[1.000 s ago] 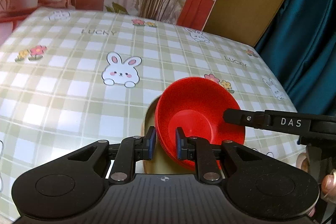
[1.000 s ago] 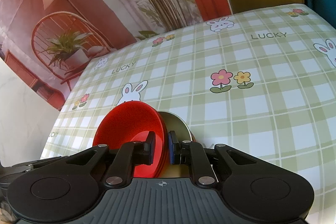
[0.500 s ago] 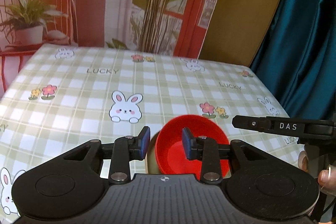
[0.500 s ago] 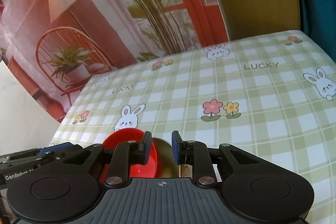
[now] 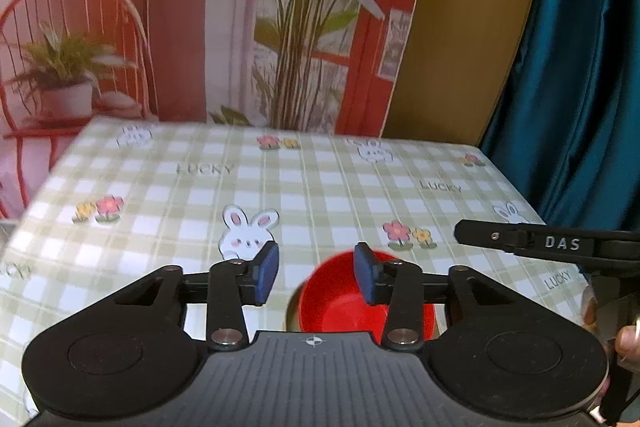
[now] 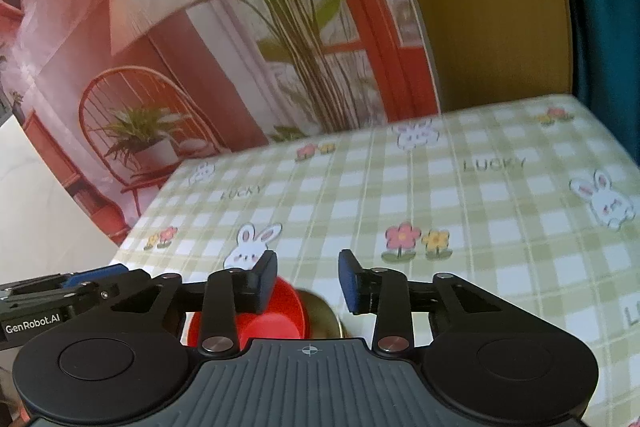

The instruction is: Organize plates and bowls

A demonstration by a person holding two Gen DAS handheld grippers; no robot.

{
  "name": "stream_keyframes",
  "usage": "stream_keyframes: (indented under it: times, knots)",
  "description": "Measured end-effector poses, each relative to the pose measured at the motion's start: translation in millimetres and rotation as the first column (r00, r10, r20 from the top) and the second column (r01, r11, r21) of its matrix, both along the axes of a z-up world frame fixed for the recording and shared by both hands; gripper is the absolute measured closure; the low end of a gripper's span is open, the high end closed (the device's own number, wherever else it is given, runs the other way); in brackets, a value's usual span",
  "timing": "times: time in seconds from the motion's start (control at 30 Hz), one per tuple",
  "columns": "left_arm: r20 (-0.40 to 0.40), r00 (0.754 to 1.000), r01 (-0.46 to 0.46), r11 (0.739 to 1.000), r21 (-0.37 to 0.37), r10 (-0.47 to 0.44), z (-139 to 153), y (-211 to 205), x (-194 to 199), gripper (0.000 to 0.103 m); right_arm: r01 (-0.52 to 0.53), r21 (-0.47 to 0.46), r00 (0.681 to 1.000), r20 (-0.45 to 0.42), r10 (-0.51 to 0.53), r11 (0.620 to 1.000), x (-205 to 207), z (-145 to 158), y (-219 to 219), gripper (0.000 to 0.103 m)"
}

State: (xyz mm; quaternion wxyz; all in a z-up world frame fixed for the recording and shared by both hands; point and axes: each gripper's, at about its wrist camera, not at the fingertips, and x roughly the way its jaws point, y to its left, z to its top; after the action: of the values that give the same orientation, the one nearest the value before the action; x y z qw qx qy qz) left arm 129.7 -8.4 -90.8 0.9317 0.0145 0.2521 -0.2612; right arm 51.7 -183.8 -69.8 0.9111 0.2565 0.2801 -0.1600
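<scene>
A red bowl (image 5: pixel 344 303) rests on a gold plate (image 5: pixel 291 315) on the checked tablecloth, low in both wrist views. My left gripper (image 5: pixel 316 277) hovers above the bowl's left rim, jaws opening, nothing between the blue pads. From the right wrist, the red bowl (image 6: pixel 276 319) and the gold plate (image 6: pixel 324 315) lie below my right gripper (image 6: pixel 307 281), whose jaws are also opening and hold nothing. The right gripper's arm (image 5: pixel 552 245) juts in from the right of the left wrist view, and the left gripper's body (image 6: pixel 60 295) shows at the left of the right wrist view.
The green checked tablecloth (image 5: pixel 320 187) with rabbits and flowers stretches away to a printed backdrop of plants and a red chair. A teal curtain (image 5: pixel 580 67) hangs at the right. A fingertip (image 5: pixel 628 343) shows at the right edge.
Both grippers let go of the red bowl's rim, spread their jaws and rose away from it. The bowl now sits lower and smaller in both views, resting on the gold plate.
</scene>
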Motion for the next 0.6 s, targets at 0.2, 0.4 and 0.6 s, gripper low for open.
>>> stream_keyframes:
  times: [0.2, 0.4, 0.6]
  knots:
    - [0.138, 0.989, -0.056, 0.998, -0.001, 0.056, 42.5, 7.1, -13.8, 0.036, -0.009, -0.117, 0.997, 0.074, 0.018, 0.993, -8.6, 48.2, 1.0, 0.028]
    - [0.299, 0.939, -0.174, 0.985, -0.011, 0.170, 97.9, 18.6, -43.0, 0.014, 0.003, -0.207, 0.987, 0.158, 0.031, 0.978, -21.6, 108.0, 3.8, 0.000]
    - [0.371, 0.901, -0.224, 0.973, -0.047, 0.225, 138.6, 27.7, -73.8, 0.010, 0.017, -0.259, 0.977, 0.207, 0.039, 0.966, -34.6, 150.0, 16.1, 0.000]
